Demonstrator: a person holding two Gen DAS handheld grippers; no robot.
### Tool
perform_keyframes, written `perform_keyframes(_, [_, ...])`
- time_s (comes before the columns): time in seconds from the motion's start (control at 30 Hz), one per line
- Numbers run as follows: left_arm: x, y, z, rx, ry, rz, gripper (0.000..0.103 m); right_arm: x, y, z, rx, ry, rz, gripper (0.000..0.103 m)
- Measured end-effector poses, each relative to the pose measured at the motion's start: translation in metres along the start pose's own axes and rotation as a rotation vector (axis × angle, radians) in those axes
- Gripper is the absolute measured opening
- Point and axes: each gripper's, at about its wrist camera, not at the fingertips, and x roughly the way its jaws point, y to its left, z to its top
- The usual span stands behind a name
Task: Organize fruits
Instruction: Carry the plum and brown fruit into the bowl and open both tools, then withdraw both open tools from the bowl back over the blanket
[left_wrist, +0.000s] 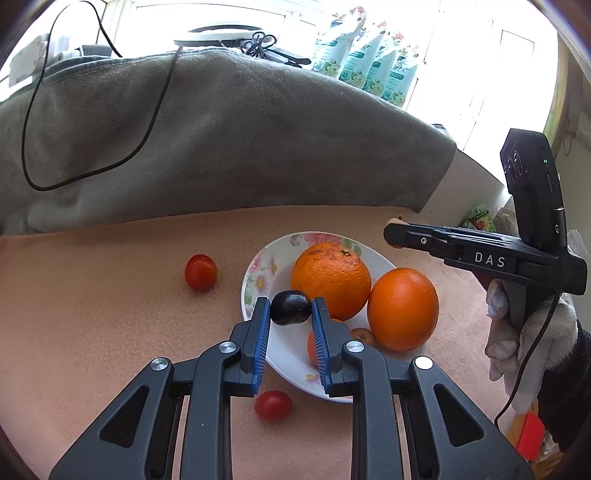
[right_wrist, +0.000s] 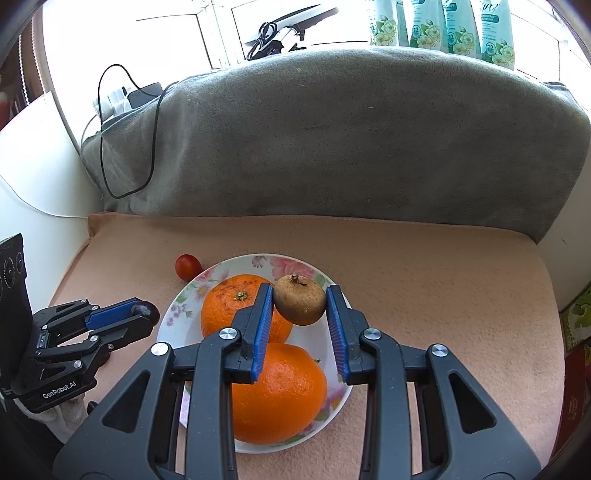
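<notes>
We pinch a dark grape in the left gripper, over the floral plate; plate lies just below and ahead. Right gripper pinches a brown kiwi-like fruit above the same plate, its long axis across the pads. Two oranges sit under us. Small orange fruit behind the left fingers is mostly hidden; cherry tomatoes lie off-plate, left.

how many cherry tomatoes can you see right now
2. One cherry tomato lies on the peach cloth left of the floral plate; the other lies on the cloth below the left gripper. More may be hidden behind the oranges.
</notes>
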Motion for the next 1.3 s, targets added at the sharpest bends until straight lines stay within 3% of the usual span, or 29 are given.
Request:
perform_keyframes(0.33, [0.005,-0.006,0.001,0.012,0.008,-0.014,0.022,0.001,0.0,0.0,0.002,-0.003,0.014,0.031])
perform_keyframes(0.37, [0.006,-0.006,0.001,0.014,0.01,-0.013,0.024,0.0,0.0,0.0,0.002,-0.003,0.015,0.032])
perform_keyframes(0.47, [0.006,-0.007,0.002,0.012,0.006,-0.015,0.037,-0.002,-0.001,-0.001,0.008,-0.011,0.017,0.053])
perform_keyframes(0.53, [0.005,-0.008,0.003,0.014,0.002,-0.015,0.04,-0.004,-0.002,-0.001,0.01,-0.021,0.017,0.055])
perform_keyframes(0.6, [0.004,-0.008,0.002,0.014,-0.001,-0.014,0.053,-0.005,-0.001,-0.001,0.012,-0.022,0.019,0.056])
perform_keyframes(0.7, [0.003,-0.008,0.001,0.015,-0.003,-0.013,0.056,-0.006,0.0,-0.002,0.013,-0.029,0.016,0.065])
perform_keyframes(0.8, [-0.001,-0.01,0.0,0.017,-0.011,0.006,0.067,-0.009,0.001,-0.001,0.008,-0.041,0.009,0.066])
perform_keyframes(0.93, [-0.006,-0.011,0.001,0.022,-0.017,0.025,0.07,-0.01,0.005,-0.001,-0.001,-0.042,0.01,0.068])
perform_keyframes(1.0, [-0.009,-0.012,0.001,0.024,-0.025,0.046,0.073,-0.011,0.007,-0.001,-0.008,-0.049,0.005,0.077])
perform_keyframes(1.3, [-0.022,-0.014,-0.002,0.039,-0.043,0.064,0.073,-0.022,0.018,-0.003,-0.037,-0.076,-0.012,0.077])
